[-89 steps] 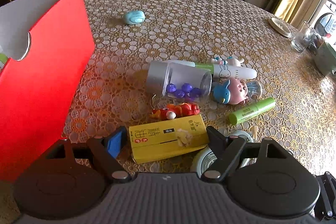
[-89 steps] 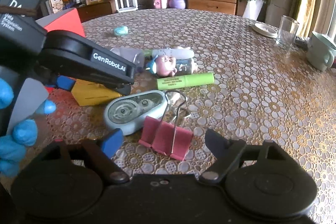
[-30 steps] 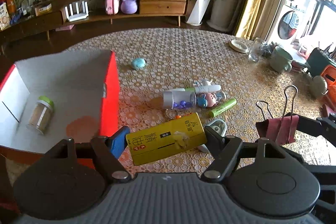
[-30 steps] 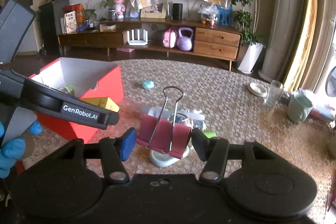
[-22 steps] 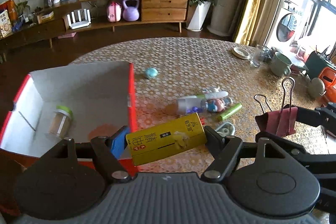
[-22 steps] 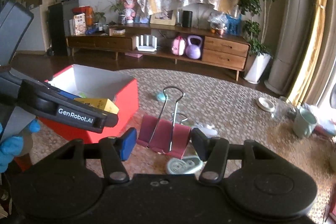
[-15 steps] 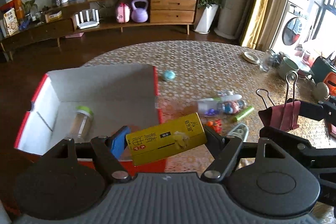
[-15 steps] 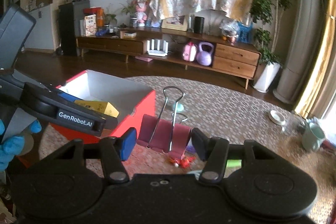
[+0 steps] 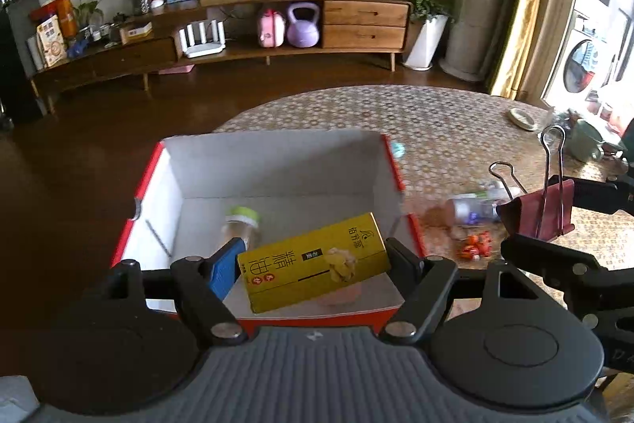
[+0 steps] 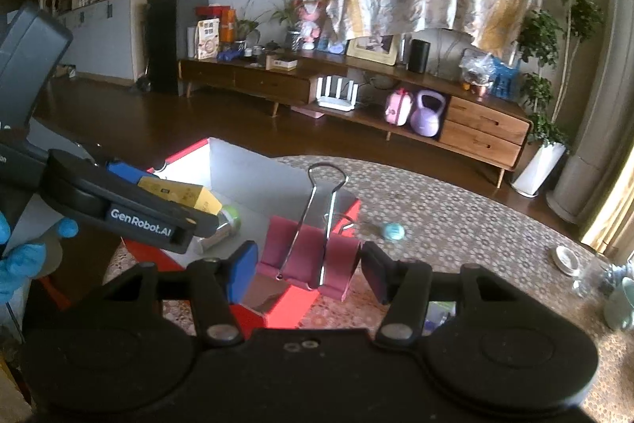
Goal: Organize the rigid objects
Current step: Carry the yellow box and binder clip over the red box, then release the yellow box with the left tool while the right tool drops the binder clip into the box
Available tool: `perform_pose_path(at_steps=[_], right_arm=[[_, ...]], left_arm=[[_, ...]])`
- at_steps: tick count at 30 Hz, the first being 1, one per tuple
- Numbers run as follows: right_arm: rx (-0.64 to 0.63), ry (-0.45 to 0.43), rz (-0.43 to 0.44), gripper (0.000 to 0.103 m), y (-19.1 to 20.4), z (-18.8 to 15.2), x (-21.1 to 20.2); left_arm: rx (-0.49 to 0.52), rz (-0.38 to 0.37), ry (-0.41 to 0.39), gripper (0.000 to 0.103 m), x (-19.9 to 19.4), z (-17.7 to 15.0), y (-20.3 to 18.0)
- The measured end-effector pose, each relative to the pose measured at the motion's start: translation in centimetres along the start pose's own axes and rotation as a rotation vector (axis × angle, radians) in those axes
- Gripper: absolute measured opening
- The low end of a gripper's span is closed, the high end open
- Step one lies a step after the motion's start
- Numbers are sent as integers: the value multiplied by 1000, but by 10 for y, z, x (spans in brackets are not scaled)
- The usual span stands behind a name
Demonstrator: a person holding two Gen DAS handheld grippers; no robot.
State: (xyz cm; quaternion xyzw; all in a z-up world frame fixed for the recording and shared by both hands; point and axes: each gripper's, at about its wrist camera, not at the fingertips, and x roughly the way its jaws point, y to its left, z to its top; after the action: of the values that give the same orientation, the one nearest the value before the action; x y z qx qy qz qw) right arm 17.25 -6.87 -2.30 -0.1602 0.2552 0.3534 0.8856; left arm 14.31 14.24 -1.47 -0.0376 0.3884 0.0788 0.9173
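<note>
My left gripper [image 9: 313,266] is shut on a yellow carton [image 9: 315,266] and holds it above the open red box [image 9: 273,161], over its near side. A jar with a green lid [image 9: 239,224] lies inside the box. My right gripper [image 10: 307,266] is shut on a dark red binder clip [image 10: 309,260], held in the air by the box's right wall [image 10: 293,300]. In the left wrist view the binder clip [image 9: 543,213] hangs to the right of the box. The carton [image 10: 182,197] also shows in the right wrist view.
Loose items lie on the patterned round table [image 9: 436,121] right of the box: a clear bottle [image 9: 471,207], a small red toy [image 9: 475,248], a teal oval object [image 10: 393,230]. A green mug [image 9: 586,145], a glass and a small dish [image 10: 566,256] stand at the far right.
Both grippers lifted their objects off the table and moved left toward the red box. The carton now hangs over the box interior, and the clip is beside the box's right wall.
</note>
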Motion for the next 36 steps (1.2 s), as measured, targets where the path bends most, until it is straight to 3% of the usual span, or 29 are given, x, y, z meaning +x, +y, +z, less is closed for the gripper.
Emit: perform_pose_path(at_steps=[18,28,36], right_arm=[[-59,104,77,57,47,15,84],[-79,202,52,56,47,22,149],[-77,306,61,56,48,17,179]], left_arm=[[-11,116,81,76,61,8,69],[36,152,110,76,108,28,69],[50,164,178,76,150,43,65]])
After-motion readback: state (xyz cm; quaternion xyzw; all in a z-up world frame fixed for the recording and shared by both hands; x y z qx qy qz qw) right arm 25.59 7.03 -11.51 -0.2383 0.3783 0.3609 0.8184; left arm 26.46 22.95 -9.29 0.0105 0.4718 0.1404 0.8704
